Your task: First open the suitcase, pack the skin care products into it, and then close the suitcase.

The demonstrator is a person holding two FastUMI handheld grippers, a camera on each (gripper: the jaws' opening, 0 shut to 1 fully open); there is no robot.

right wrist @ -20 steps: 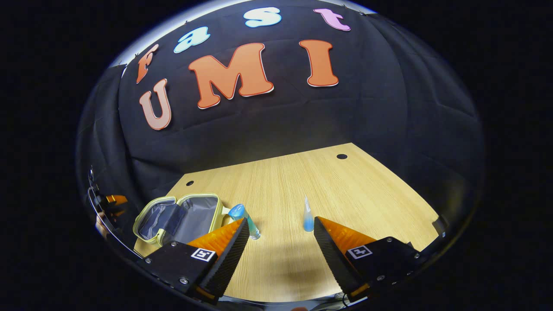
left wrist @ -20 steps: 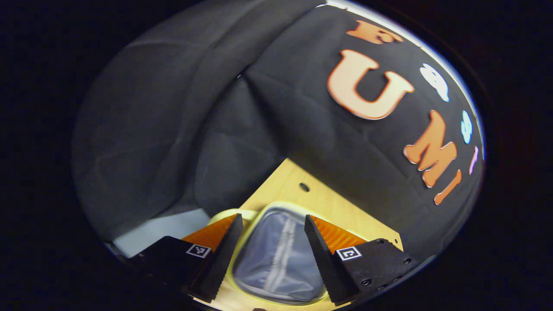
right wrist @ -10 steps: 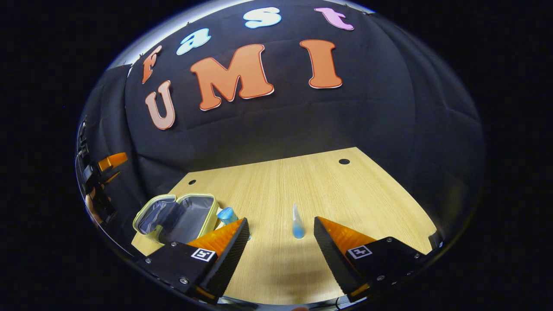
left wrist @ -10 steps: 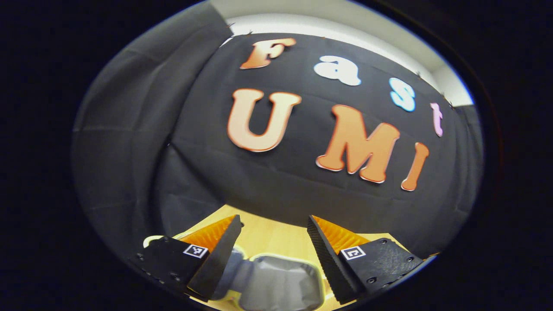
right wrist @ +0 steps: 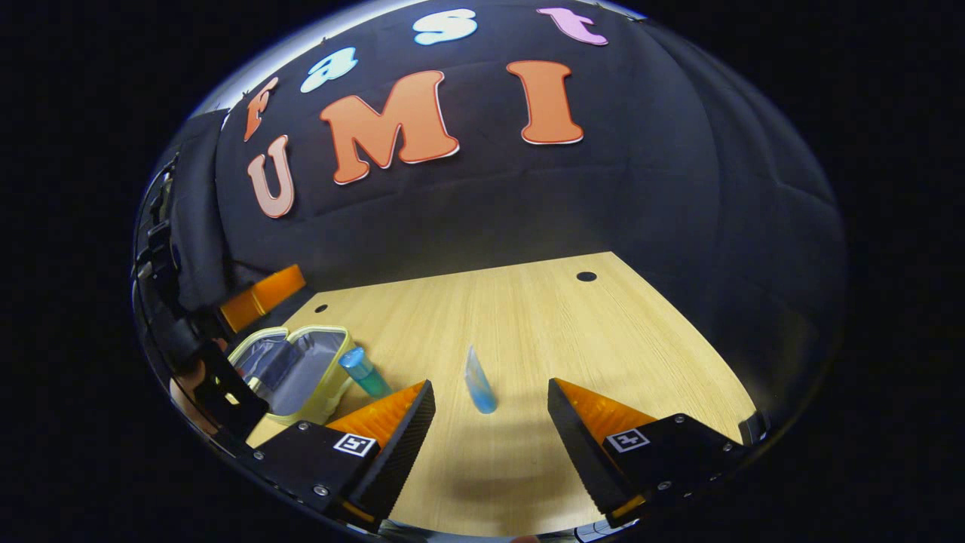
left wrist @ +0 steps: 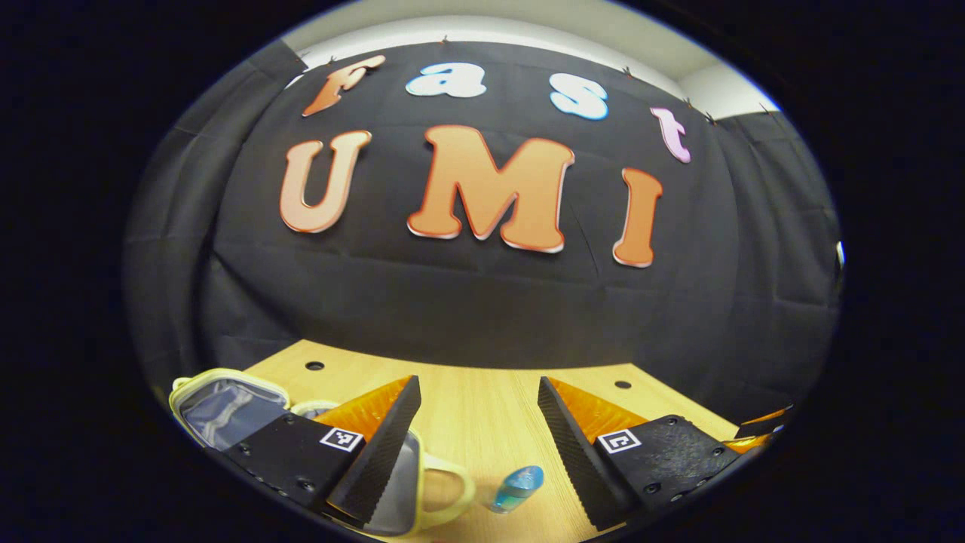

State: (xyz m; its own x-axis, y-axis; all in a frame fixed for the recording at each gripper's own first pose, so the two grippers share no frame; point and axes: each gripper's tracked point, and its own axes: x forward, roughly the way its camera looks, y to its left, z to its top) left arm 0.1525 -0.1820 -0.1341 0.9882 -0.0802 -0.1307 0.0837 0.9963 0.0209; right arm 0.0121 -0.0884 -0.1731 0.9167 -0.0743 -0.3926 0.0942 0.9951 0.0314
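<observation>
The small yellow-rimmed suitcase (right wrist: pixel 301 362) lies open on the wooden table (right wrist: pixel 573 332), its grey lining showing. A blue-capped bottle (right wrist: pixel 366 373) lies right beside it, and a blue tube (right wrist: pixel 481 396) rests farther right. My right gripper (right wrist: pixel 491 383) is open above the table, with the tube just ahead between its fingers, untouched. My left gripper (left wrist: pixel 477 381) is also open and holds nothing. The suitcase (left wrist: pixel 226 403) sits low on its left side, and the bottle (left wrist: pixel 516 486) lies below between the fingers. In the right gripper view, the left gripper (right wrist: pixel 260 294) hovers by the suitcase.
Black cloth walls close the table's back and sides. Small round holes (right wrist: pixel 586 276) mark the tabletop near its far corners. A hand (right wrist: pixel 188 381) shows at the left edge of the right gripper view. Bare wood stretches right of the tube.
The left gripper has swung away from over the suitcase toward the table's middle, bringing the bottle into its view. The right gripper has shifted slightly, so the tube sits more centrally between its fingers.
</observation>
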